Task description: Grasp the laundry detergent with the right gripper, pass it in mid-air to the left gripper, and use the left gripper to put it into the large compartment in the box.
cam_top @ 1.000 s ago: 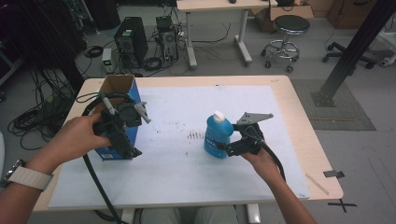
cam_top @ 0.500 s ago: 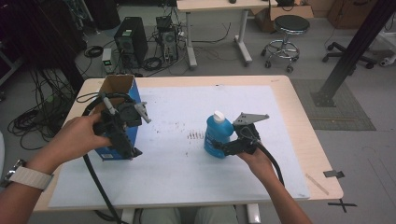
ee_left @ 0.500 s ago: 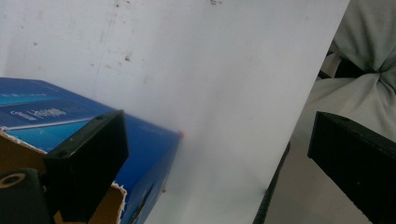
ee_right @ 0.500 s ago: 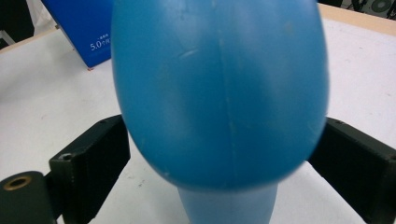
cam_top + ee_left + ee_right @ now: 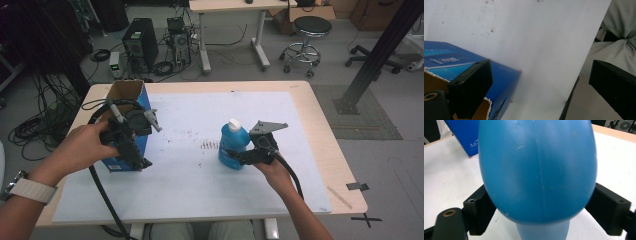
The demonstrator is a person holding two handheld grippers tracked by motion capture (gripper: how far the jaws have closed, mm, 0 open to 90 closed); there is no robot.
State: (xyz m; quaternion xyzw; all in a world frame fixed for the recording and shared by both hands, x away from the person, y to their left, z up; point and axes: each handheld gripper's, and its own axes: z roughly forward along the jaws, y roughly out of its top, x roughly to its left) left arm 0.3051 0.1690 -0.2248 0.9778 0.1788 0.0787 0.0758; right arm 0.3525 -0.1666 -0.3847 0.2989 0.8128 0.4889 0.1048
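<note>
The bottle (image 5: 233,145) stands mid-table, my right gripper (image 5: 239,158) just closing onto it, both jaws against its sides in the right gripper view, while my left gripper (image 5: 131,150) gapes wide beside the box (image 5: 125,92).

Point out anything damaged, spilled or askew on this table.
The blue box has a torn cardboard edge at its open flap, seen ragged in the left gripper view. Dark scuff marks smudge the white sheet beside the blue bottle. The bottle stands upright and capped between the right tool jaws; nothing is spilled.
</note>
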